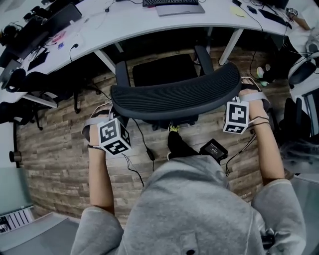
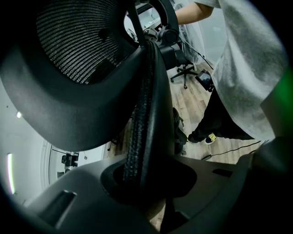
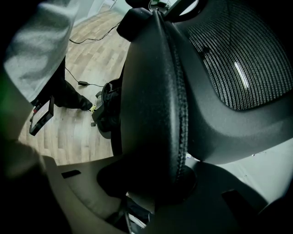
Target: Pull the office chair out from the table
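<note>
The office chair (image 1: pixel 174 97) stands on the wood floor (image 1: pixel 55 149) just in front of the curved white table (image 1: pixel 149 22), seat toward the table's edge, mesh backrest toward the person. The left gripper (image 1: pixel 111 105) is clamped on the backrest's left rim and the right gripper (image 1: pixel 244 90) on its right rim. Each gripper's cube bears black-and-white square markers. A yellow note (image 1: pixel 238 11) on the table looks too small to read.

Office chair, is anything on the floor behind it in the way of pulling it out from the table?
A black cable with its adapter lies on the floor behind the office chair, by the person's foot; it might snag.
</note>
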### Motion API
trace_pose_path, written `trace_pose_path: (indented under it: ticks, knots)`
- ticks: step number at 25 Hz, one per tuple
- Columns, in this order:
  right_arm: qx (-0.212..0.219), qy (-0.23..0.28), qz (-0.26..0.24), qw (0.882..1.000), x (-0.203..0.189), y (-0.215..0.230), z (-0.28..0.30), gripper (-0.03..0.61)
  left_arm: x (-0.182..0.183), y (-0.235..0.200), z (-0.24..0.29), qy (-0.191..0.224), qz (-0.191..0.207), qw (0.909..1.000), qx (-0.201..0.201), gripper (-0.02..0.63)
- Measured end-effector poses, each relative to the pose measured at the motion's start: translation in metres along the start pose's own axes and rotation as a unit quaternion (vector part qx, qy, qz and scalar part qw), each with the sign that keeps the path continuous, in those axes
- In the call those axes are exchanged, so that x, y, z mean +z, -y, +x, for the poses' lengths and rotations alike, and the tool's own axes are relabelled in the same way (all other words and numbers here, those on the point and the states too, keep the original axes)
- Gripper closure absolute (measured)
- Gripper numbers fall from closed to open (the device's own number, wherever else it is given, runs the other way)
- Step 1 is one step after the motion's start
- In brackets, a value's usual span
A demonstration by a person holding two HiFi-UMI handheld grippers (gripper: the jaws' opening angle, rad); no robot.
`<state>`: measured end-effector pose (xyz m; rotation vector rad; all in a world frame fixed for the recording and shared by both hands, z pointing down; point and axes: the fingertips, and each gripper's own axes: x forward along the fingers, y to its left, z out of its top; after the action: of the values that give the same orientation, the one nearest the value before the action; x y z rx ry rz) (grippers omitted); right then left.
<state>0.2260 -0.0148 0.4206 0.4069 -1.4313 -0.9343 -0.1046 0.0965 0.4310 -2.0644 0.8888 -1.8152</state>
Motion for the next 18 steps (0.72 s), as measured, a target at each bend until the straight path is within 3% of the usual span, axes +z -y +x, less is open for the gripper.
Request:
trace_pose_path:
  ticks: [18]
  knots:
    - [0.007, -0.007, 0.004, 1.000, -0.004, -0.036, -0.041, 0.456, 0.008, 0.041, -0.027, 0.005, 0.003, 1.0000, -0.001, 0.518]
